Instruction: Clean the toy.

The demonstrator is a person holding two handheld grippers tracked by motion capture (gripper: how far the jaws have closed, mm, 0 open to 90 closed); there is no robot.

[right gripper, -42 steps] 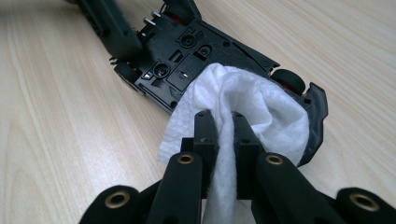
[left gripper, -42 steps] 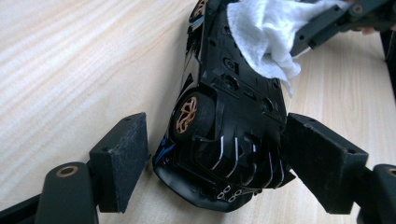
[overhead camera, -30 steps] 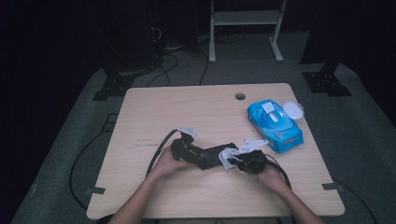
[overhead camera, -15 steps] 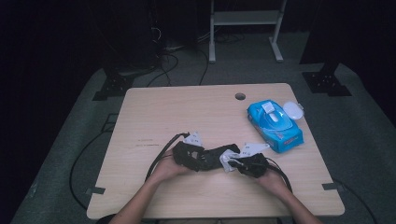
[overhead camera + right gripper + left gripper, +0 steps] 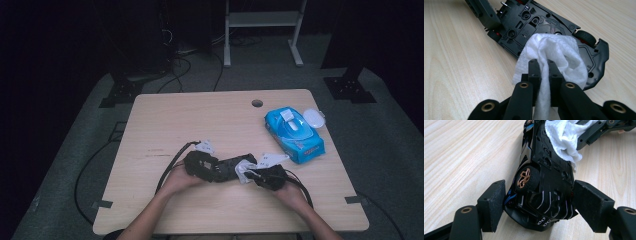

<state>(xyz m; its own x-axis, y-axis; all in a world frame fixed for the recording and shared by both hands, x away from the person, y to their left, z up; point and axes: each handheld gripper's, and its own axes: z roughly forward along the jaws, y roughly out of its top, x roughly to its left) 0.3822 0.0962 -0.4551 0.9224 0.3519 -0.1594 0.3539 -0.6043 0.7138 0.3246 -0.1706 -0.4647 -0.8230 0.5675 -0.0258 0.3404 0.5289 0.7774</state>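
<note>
A black toy car with bronze wheels is tipped on its side on the wooden table, its underside exposed. My left gripper is shut on the car's rear end, a pad against each side. My right gripper is shut on a white wipe, which is bunched up and pressed against the underside. In the high view the car lies between the left gripper and the right gripper near the table's front edge, with the wipe at its right end.
A blue pack of wipes lies at the right of the table, its white lid flipped open. A round cable hole sits near the far edge. Black cables trail from both grippers.
The left gripper and the car have shifted slightly toward the front edge. The right gripper keeps the wipe on the car's underside.
</note>
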